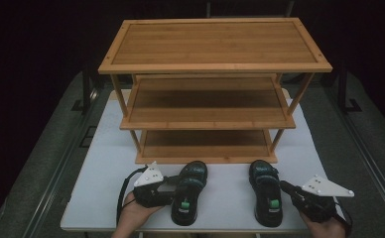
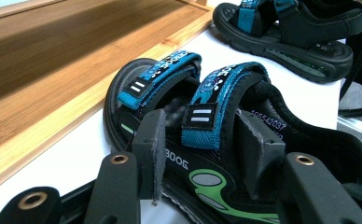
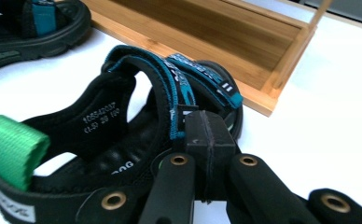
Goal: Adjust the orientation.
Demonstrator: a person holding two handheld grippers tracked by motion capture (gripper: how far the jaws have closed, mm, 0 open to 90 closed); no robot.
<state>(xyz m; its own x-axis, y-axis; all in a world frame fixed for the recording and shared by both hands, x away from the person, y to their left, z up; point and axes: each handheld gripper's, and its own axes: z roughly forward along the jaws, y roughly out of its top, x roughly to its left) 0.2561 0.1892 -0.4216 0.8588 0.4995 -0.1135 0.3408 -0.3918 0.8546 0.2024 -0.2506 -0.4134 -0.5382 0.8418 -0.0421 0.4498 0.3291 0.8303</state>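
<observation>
Two black sandals with blue straps and green heel tabs lie on the white table in front of a bamboo rack. My left gripper [image 1: 173,186] reaches the left sandal [image 1: 189,192] from its left. In the left gripper view its jaws [image 2: 206,149] are shut on the rear blue strap [image 2: 216,88], one pad on each side. My right gripper [image 1: 283,186] sits at the right side of the right sandal [image 1: 266,196]. In the right gripper view its pads [image 3: 206,135] are pressed together with nothing between them, beside the sandal [image 3: 123,121] at its strap base.
The three-shelf bamboo rack [image 1: 205,158] stands just behind the sandals, its bottom shelf rim close to their toes. The white table [image 1: 106,163] has bare room left and right of the rack. Its front edge is near my hands. Dark floor surrounds the table.
</observation>
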